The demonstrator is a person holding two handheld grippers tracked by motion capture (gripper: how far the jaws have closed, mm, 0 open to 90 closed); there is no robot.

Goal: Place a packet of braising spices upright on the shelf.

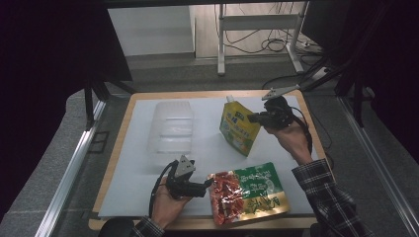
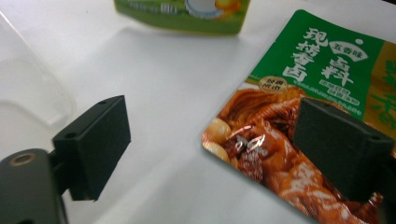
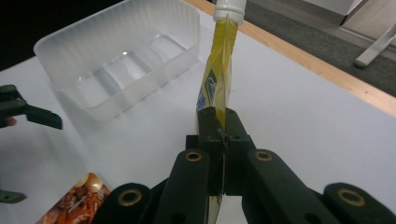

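Note:
A yellow-green spout pouch [image 1: 238, 129] with a white cap hangs tilted above the white mat, edge-on in the right gripper view [image 3: 217, 70]. My right gripper [image 1: 253, 118] [image 3: 219, 126] is shut on its side edge. A flat red-and-green food pouch [image 1: 249, 192] [image 2: 303, 93] lies near the front edge. My left gripper [image 1: 210, 185] [image 2: 215, 149] stands open at the pouch's left end. One jaw hangs over the pouch's printed corner, and nothing is pressed between the pads. A clear plastic container [image 1: 170, 129] [image 3: 121, 56] sits left of centre, with nothing in it.
The white mat [image 1: 207, 153] covers a wooden table whose rim [image 1: 197, 94] shows at the back. A metal stand [image 1: 257, 34] and cables lie on the floor beyond. Dark drapes hang on both sides.

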